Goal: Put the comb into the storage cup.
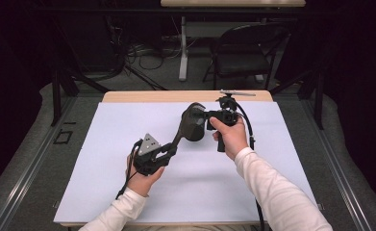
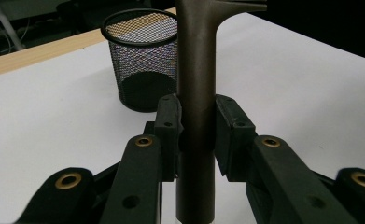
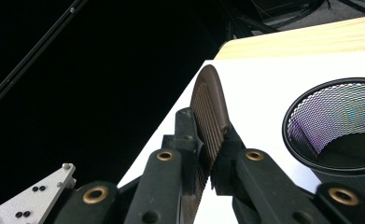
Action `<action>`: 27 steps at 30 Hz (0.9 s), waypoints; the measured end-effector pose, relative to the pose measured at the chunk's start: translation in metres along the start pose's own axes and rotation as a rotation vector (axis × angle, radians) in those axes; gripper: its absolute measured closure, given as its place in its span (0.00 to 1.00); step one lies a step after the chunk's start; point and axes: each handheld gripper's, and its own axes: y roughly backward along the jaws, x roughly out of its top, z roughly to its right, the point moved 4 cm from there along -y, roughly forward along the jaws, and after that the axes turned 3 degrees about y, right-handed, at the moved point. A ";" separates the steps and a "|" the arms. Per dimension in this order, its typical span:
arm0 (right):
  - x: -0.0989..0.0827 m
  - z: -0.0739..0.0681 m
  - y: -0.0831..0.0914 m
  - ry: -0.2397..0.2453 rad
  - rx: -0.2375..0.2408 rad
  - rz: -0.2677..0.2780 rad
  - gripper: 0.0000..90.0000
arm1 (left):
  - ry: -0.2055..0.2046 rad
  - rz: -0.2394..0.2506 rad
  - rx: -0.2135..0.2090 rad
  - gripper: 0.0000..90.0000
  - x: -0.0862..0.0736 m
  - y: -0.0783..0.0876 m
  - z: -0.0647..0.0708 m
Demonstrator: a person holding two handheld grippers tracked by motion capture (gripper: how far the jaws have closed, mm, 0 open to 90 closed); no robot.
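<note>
A dark brown utensil (image 1: pixel 180 134) with a round handle (image 2: pixel 196 70) and a flat ribbed head (image 3: pixel 210 102) is held above the table between both grippers. My left gripper (image 1: pixel 171 150) is shut on the handle, its pads pressing both sides, as the left gripper view (image 2: pixel 196 126) shows. My right gripper (image 1: pixel 206 118) is shut on the edge of the head, with the ribbed disc pinched between its pads (image 3: pixel 210 140). A hand holds each gripper near the middle of the table.
A black wire-mesh cup (image 2: pixel 140 65) stands upright and open on the white table cover (image 1: pixel 104 159), close beside the utensil's head (image 3: pixel 339 126). The wooden table edge (image 1: pixel 152 96) runs along the back. A folding chair (image 1: pixel 243 53) stands beyond it.
</note>
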 end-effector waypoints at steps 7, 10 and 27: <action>0.000 0.000 0.000 -0.001 -0.001 -0.001 0.95 | 0.001 -0.005 -0.003 0.81 0.000 -0.001 0.000; 0.000 0.000 0.000 -0.007 0.006 -0.007 0.95 | 0.002 -0.006 -0.003 0.81 -0.001 -0.001 0.000; -0.001 -0.001 0.000 -0.015 0.020 -0.008 0.96 | -0.003 -0.006 0.001 0.81 -0.002 -0.002 0.000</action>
